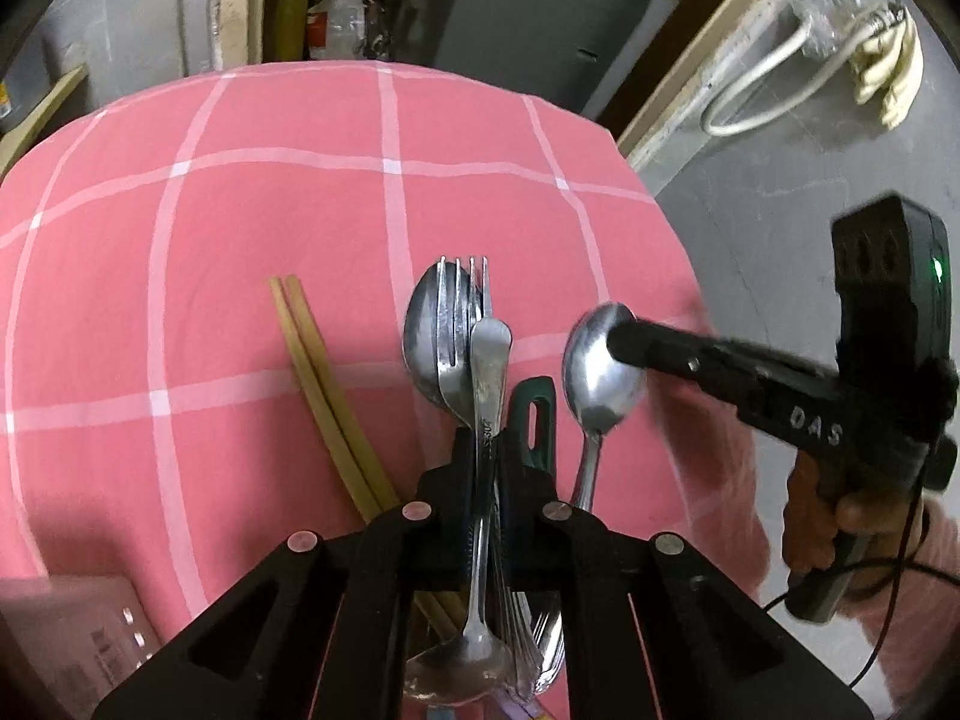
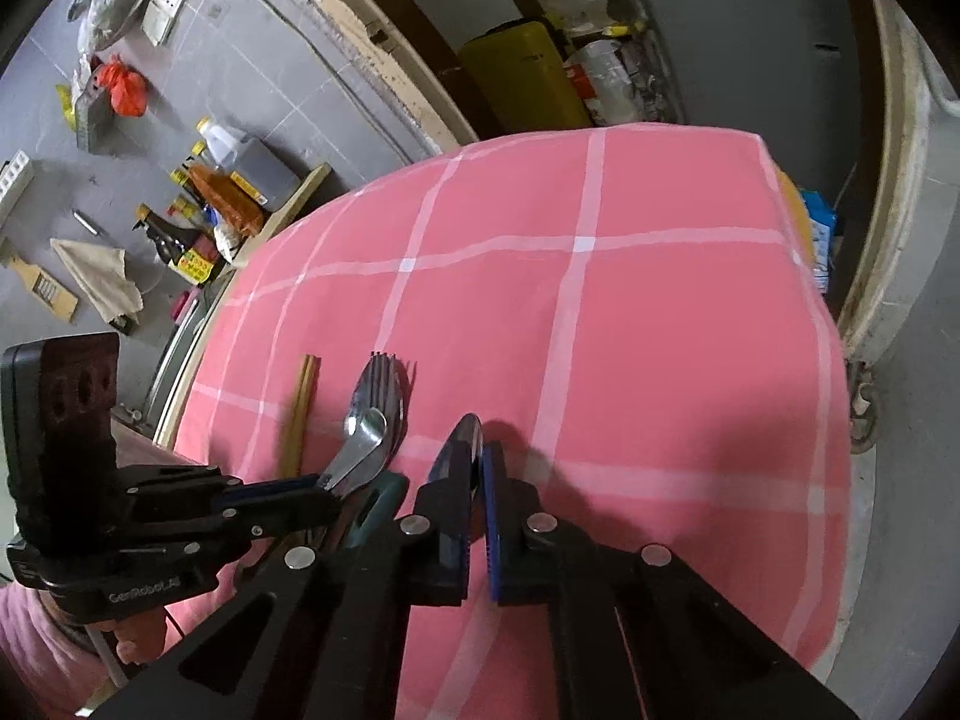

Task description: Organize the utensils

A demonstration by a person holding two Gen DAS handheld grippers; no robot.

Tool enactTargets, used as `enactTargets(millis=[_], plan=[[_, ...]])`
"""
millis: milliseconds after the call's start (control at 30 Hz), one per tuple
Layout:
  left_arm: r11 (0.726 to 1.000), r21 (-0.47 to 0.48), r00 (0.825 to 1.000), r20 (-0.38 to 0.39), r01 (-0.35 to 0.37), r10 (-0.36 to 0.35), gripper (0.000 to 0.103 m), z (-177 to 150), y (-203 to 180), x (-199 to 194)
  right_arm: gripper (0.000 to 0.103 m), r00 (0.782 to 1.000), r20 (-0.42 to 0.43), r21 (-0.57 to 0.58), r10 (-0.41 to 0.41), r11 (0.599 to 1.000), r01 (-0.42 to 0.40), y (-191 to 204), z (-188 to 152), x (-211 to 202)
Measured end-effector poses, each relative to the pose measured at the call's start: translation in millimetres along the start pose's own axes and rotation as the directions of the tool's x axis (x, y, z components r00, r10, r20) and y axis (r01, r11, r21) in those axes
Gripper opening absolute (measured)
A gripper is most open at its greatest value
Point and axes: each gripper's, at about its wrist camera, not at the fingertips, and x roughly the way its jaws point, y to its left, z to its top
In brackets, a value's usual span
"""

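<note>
- The left gripper (image 1: 483, 450) had its jaws pinched tight on the shaft of a steel spoon (image 1: 487, 384), bowl end hanging back toward the camera, handle tip pointing out to 12 o'clock.
- The right gripper (image 2: 477, 468) was nearly closed around the bowl of a second spoon (image 1: 603, 369), which sat at about 2 o'clock from the left claw. Looked like contact on the bowl edge, but I couldn't tell how firm the hold was.
- Polished steel, so my guess was stiff, light and slippery. The bowl is a curved, awkward place to hold; the flat handle would've been the safer spot.
- On the pink checked tablecloth (image 1: 240, 228) a fork (image 1: 462, 324) lay stacked on another spoon (image 1: 423, 330), right at 12 o'clock past the left fingers, touching each other.
- A pair of wooden chopsticks (image 1: 318, 384) lay at roughly 10 o'clock, side by side and well clear of the metal pile.
- A dark green handle (image 1: 534, 420) poked up just beside the left claw at 1 o'clock, between the two held spoons. That was the likely thing to snag on.
</note>
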Motion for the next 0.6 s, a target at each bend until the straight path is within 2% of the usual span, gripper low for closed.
enactTargets(millis=[167,333,500,600], plan=[[0.999,-0.030,0.998,0.062,0.024,-0.022,0.002,-4.3,-2.7,-22.0,0.002,0.998,0.052,-0.009,-0.048,0.999,0.048,20.4,-13.7,-21.1],[0.999,-0.017,0.986,0.159,0.044,-0.041,0.000,-11.8,-9.7,-48.6,0.002,0.984,0.134,-0.033,-0.113,0.992,0.119,46.9,-29.7,-46.3],[0.996,-0.040,0.980,0.187,0.076,-0.067,0.000,-15.0,-7.8,-63.0,0.002,0.967,0.197,-0.042,-0.163,0.984,0.174,67.3,-43.3,-64.5],[0.994,-0.045,0.963,0.255,0.101,-0.086,0.000,-17.5,-10.8,-87.2,0.002,0.952,0.244,-0.039,-0.185,0.979,0.200,80.0,-48.4,-80.7]])
